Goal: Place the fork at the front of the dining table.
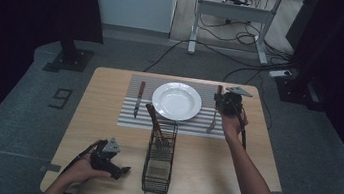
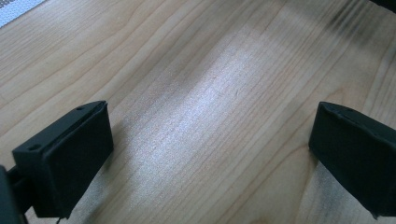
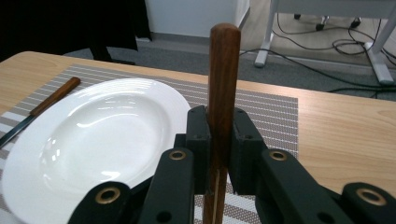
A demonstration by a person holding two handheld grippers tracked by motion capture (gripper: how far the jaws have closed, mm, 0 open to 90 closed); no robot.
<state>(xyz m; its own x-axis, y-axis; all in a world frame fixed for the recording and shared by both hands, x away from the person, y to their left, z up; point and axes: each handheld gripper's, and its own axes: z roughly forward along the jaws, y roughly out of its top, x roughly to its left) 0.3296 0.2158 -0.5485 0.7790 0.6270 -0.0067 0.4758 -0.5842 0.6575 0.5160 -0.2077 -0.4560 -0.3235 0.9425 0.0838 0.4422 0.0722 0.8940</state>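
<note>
On the striped placemat [image 1: 129, 117], at about three o'clock from the white plate [image 1: 176, 100], the right hand-held gripper [image 1: 223, 103] has its jaws clamped tight on the wooden handle of a fork [image 3: 223, 88]. From above, the fork's metal tines [image 1: 211, 126] trail back toward the person over the mat's near edge. A wood-handled knife [image 1: 139, 97] already lies at nine o'clock from the plate, so this looks like the step of laying the fork on the opposite side of a place setting. The left hand-held gripper [image 1: 119, 171] rests low on the bare wooden surface [image 2: 196, 74] near the front edge, jaws wide apart and holding nothing, at about nine o'clock from the wire cutlery basket [image 1: 158, 162], where another wooden-handled utensil [image 1: 155, 119] leans out. To my eye the next move calls for settling the fork flat and parallel to the plate, then parting the jaws without dragging it askew.
</note>
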